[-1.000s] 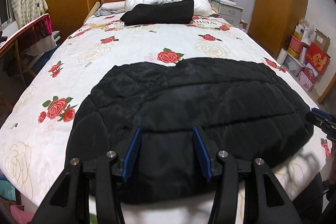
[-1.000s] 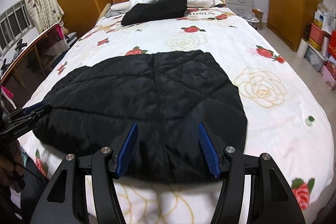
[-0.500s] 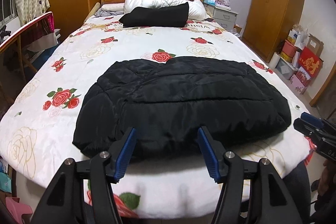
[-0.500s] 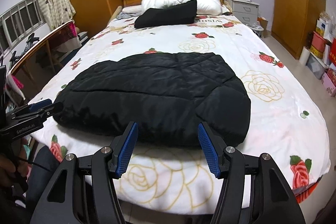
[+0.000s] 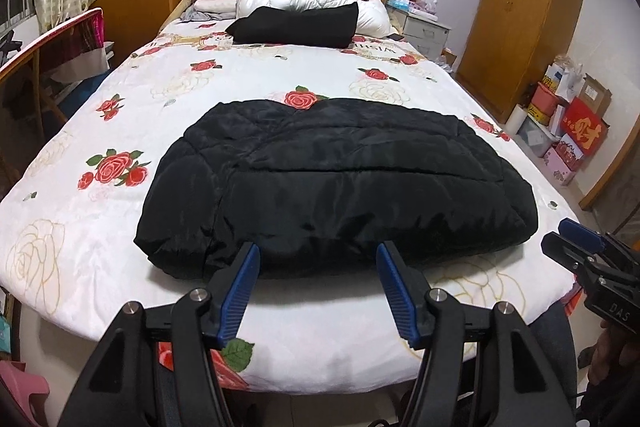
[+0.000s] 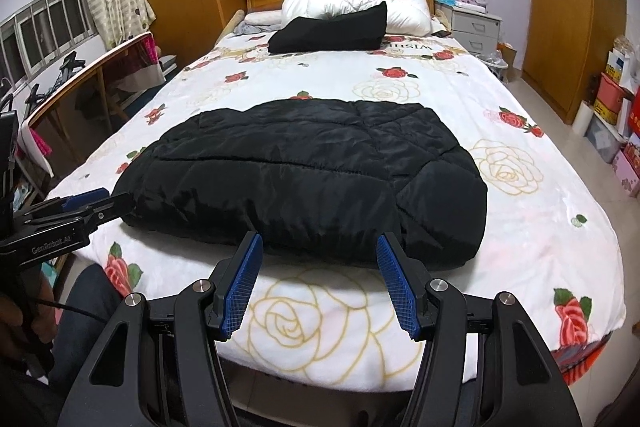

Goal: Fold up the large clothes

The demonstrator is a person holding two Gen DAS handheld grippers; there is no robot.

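Bedroom with wooden wardrobes and a bed (image 5: 72, 227) under a white rose-print cover; on its near end lies the black padded jacket (image 5: 332, 183), already doubled into a broad bundle. Its long axis runs across the bed, left to right, and its near edge lies parallel to the foot of the bed. A second dark folded piece (image 5: 296, 27) rests far off by the pillows, well apart.

Both grippers hang past the foot of the bed, pointing down and forward at the jacket's near edge. The left gripper (image 5: 316, 283) has its blue pads wide apart with nothing between them; its jaws have just been opening, and the jacket lies beyond the fingertips, not touched. The right gripper (image 6: 318, 277) stands equally wide and empty, likewise short of the fabric.

From the left view the jaws face the left half of the near edge; from the right view they face the right half, where a thicker lobe bulges. Neither hand looks clearly nearer. Any further fold would likely run along the long axis, one end brought over the other, so each hand would need to reach forward to its own end of the bundle.
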